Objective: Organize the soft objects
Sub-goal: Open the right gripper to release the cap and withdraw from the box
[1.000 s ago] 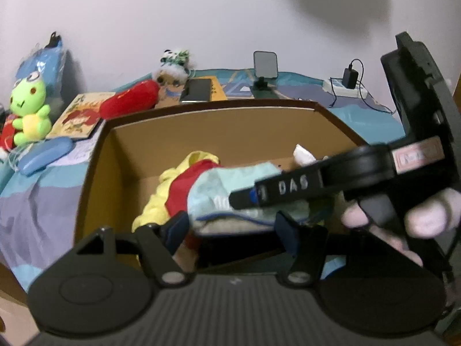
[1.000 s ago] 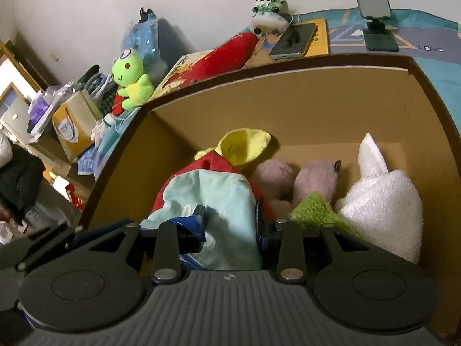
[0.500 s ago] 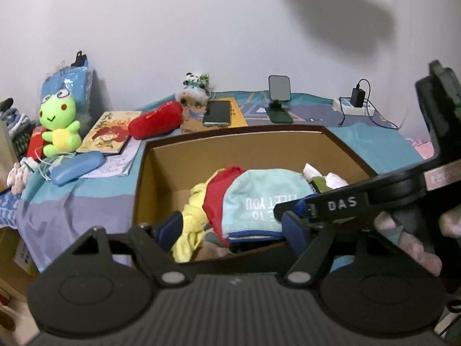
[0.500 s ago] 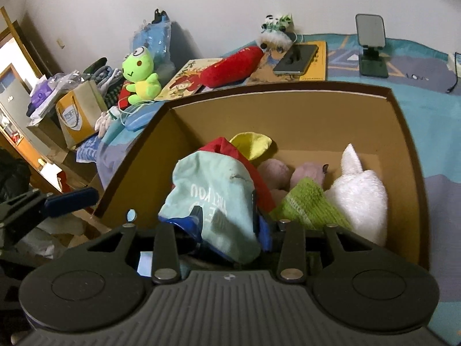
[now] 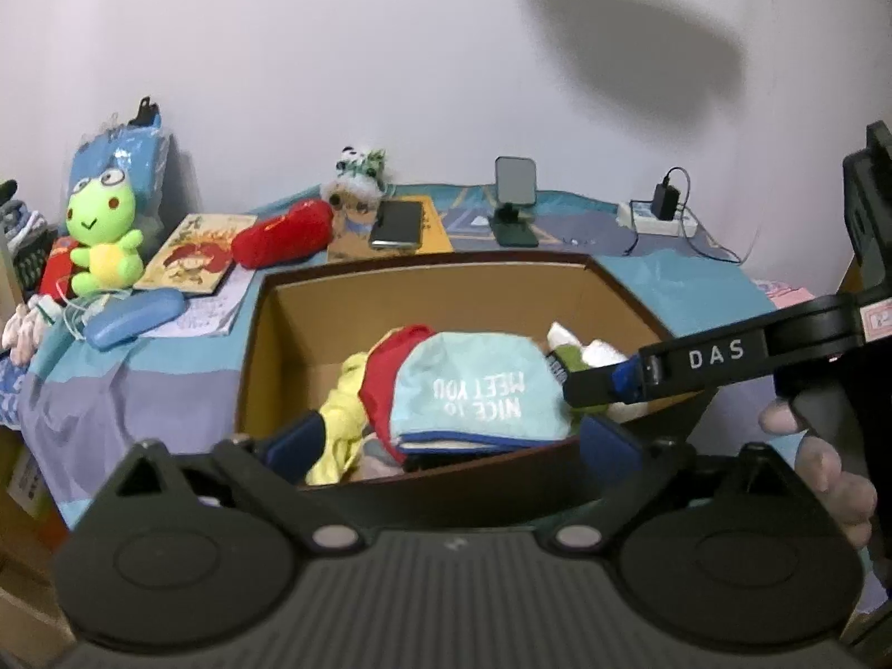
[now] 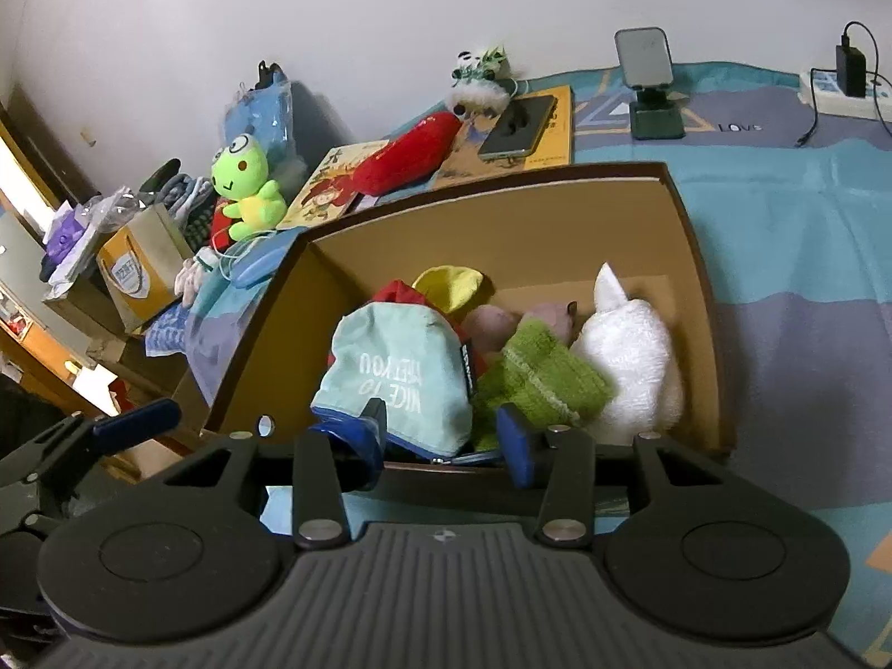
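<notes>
the left hand-held gripper (image 5: 451, 435) is opening wide with nothing between its jaws; the right hand-held gripper (image 6: 440, 437) is opening too, its pads seemingly just off the hem of the light blue cap (image 6: 398, 379). the cap lies just ahead of both, inside the cardboard box (image 6: 691, 256), brim toward the near wall, beside the green knit piece (image 6: 535, 379) and white plush (image 6: 630, 357). the green frog plush (image 5: 103, 240) sits far left on the bed (image 6: 780, 223), nearer the left hand; open bedding lies right of the box.
</notes>
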`<state>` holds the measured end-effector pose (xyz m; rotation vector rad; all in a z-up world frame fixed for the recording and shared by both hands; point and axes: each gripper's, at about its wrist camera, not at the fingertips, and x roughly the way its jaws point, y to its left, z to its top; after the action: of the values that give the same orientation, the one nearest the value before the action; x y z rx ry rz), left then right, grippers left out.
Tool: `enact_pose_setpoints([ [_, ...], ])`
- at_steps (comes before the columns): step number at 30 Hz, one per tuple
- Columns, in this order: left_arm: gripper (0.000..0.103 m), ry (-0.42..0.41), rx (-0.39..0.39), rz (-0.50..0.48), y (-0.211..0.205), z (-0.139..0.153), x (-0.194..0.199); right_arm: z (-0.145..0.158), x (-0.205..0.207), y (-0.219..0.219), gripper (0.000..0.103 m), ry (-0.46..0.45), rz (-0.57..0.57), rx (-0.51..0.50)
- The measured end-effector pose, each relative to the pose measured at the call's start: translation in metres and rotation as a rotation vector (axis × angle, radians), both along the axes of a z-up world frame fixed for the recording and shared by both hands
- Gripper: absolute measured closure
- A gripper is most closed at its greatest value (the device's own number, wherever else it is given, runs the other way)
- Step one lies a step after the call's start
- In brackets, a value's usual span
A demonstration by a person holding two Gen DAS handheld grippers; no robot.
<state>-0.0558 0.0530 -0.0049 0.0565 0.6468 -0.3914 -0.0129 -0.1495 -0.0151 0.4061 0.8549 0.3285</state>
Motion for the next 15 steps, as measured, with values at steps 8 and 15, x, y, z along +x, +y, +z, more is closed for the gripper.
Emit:
enact_pose_setpoints([
  [8,0.006,-0.039,-0.009,-0.021,-0.010,0.010,-0.008,0.002,-0.010,-0.008,0.073,0.005,-0.032,-0.059],
  [15,0.006,-0.045,-0.015,-0.012,-0.019,0.011,-0.010,0.006,-0.021,-0.020,0.072,-0.024,-0.050,-0.112],
])
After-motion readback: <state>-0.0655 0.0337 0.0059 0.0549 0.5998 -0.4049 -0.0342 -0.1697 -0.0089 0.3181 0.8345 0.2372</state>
